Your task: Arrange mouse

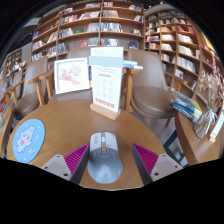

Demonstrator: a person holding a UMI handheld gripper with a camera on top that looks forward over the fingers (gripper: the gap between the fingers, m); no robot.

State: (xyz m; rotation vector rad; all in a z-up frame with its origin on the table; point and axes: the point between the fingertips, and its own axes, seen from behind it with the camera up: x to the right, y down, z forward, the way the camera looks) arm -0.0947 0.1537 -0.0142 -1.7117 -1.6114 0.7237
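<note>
A grey computer mouse (pixel 104 158) with an orange mark on its wheel lies on the round wooden table (pixel 60 125), between my two fingers. My gripper (pixel 111 160) is open; the magenta pads (pixel 76 157) stand to either side of the mouse with a gap of table showing at each side. The mouse rests on the table on its own.
A round blue mouse pad (pixel 27 139) lies on the table to the left of the fingers. A sign stand (pixel 106 85) and a framed picture (pixel 71 75) stand beyond the mouse. Wooden chairs (pixel 150 100) ring the table; bookshelves (pixel 95 25) fill the background.
</note>
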